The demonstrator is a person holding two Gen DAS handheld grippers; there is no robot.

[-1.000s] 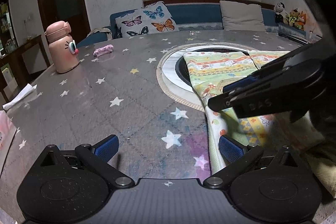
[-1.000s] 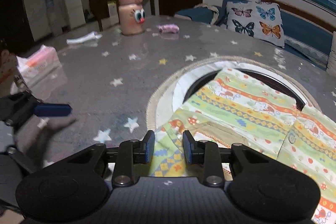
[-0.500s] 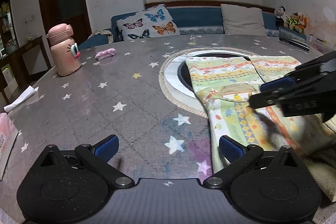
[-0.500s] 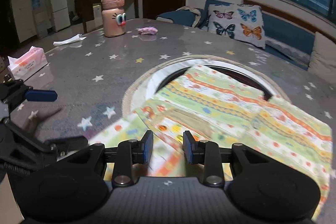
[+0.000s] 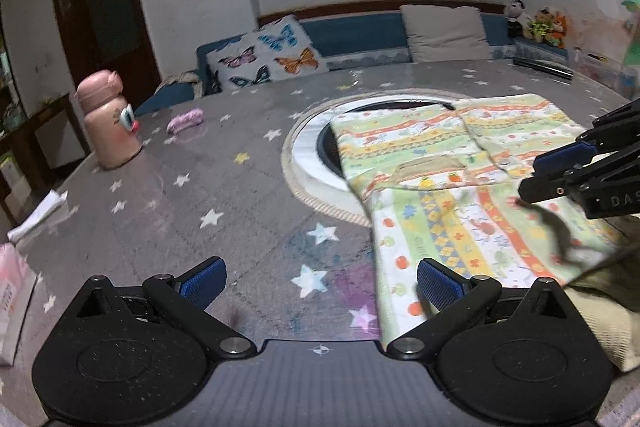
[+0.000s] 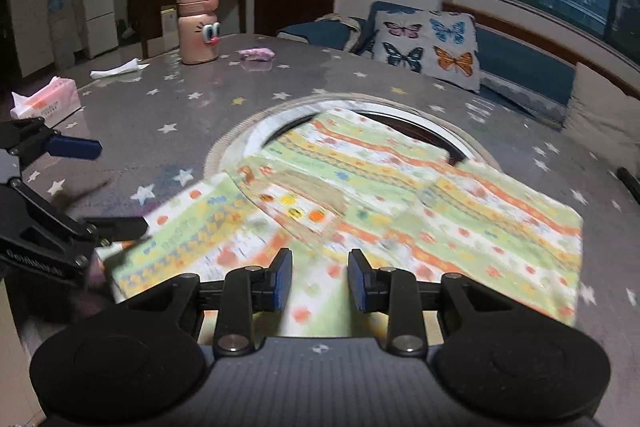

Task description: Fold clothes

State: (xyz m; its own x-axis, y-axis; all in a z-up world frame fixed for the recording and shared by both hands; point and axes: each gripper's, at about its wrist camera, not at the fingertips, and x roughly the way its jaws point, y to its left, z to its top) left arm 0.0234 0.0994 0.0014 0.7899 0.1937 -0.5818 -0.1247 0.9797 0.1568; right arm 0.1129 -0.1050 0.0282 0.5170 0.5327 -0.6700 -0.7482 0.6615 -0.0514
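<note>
A green, yellow and orange patterned garment [image 5: 460, 187] [image 6: 380, 195] lies flat on the star-printed round table [image 5: 224, 187], partly over the round inset [image 5: 308, 147]. My left gripper [image 5: 320, 279] is wide open just above the table, its right pad [image 5: 440, 283] over the garment's near left edge; it shows at the left of the right wrist view [image 6: 96, 187]. My right gripper [image 6: 319, 279] hovers over the garment's near part with a narrow gap between its pads and nothing in them; it enters the left wrist view from the right [image 5: 550, 173].
A pink cartoon bottle [image 5: 108, 123] [image 6: 198, 27] and a small pink bundle [image 5: 185, 119] stand at the far left. A tissue pack [image 6: 44, 103] and white paper [image 6: 116, 69] lie by the left rim. A beige cloth [image 5: 600, 315] lies near right.
My right gripper has drawn back and to the right over the garment, out toward the edge of the left wrist view. Its jaw gap looks unchanged. The left gripper has stayed put, open.
</note>
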